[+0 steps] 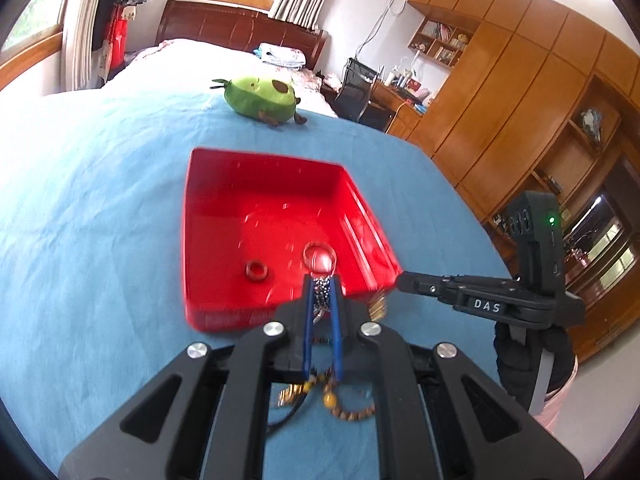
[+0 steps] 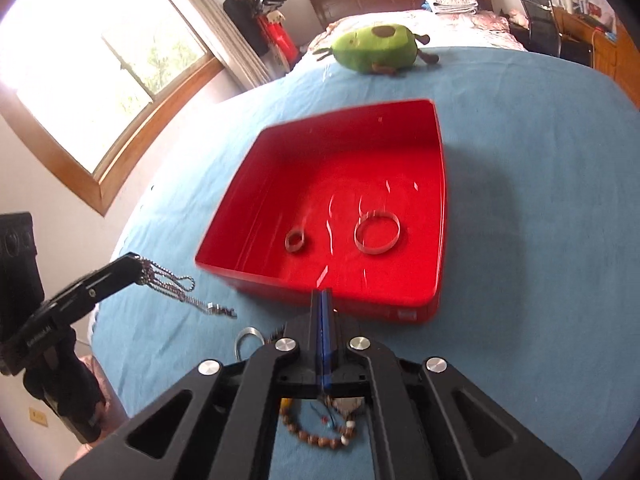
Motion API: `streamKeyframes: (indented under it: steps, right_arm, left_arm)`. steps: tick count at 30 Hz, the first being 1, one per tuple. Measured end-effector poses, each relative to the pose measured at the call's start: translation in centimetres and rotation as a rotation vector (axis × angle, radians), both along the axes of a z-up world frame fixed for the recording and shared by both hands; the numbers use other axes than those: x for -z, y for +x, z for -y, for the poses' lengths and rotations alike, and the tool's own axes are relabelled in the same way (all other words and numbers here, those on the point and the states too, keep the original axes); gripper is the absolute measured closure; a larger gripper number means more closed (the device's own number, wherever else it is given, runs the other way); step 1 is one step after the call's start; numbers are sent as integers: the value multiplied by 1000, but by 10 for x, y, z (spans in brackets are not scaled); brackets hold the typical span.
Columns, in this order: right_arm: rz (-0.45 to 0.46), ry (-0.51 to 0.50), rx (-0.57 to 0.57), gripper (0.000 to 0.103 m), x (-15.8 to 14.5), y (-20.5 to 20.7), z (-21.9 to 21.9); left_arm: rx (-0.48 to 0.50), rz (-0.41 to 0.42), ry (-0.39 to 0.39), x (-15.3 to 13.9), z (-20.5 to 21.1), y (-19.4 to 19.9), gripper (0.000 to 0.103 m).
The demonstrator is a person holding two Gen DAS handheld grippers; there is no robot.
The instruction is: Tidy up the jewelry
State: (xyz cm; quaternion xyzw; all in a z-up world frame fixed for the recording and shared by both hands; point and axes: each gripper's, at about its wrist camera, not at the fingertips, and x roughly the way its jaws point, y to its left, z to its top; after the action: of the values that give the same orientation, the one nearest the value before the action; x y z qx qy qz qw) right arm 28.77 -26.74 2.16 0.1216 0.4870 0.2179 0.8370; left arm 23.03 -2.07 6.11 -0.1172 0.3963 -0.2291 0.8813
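Observation:
A red tray [image 1: 208, 216] [image 2: 436, 152] sits on the blue cloth. In it lie a small ring [image 1: 256, 271] [image 2: 295, 239] and a silver bangle [image 1: 319, 257] [image 2: 377, 232]. My left gripper [image 1: 322, 280] [image 2: 138, 264] is shut on a silver chain [image 1: 322, 292] [image 2: 176, 286] and holds it above the cloth just short of the tray's near edge. My right gripper [image 2: 323, 294] [image 1: 402, 280] is shut and empty at the tray's near right corner. A wooden bead bracelet [image 1: 352, 412] [image 2: 316, 438] lies on the cloth under the grippers.
A green avocado plush [image 1: 260, 98] [image 2: 376, 50] lies beyond the tray. A silver bangle [image 2: 244, 340] and a gold piece [image 1: 376, 306] lie on the cloth near the tray's front. A bed, a desk and wooden cabinets stand behind.

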Motion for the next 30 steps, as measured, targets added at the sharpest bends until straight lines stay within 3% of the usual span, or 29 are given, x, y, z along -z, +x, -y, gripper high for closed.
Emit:
streamKeyframes:
  steps: [6,14,19,21,22,23,30]
  right_arm:
    - [-16,10,1,103,4,27,0]
    - [-101,-129,-108,96,43,8,-22]
    - [-151,-121,-94,96,66,3,-24]
    - [-158,-115,-68,91,75,4,-25]
    - [-164,-108,-52,74,80,5,-26]
    - [-172,-116,-41,65,85,6,-29]
    - [-169,-139,0,65,97,15,-42]
  left_arm:
    - [-9,40,-63,-15,2,27,97]
    - [16,43,-88,-17,1,30,97]
    - [33,44,-110,-20,1,27,97]
    - [37,51,-107,-22,2,25,97]
    - [43,52,-108,-22,2,24,97]
    - [49,51,-111,-23,3,23,97]
    - [58,52,-115,-24,3,23,97]
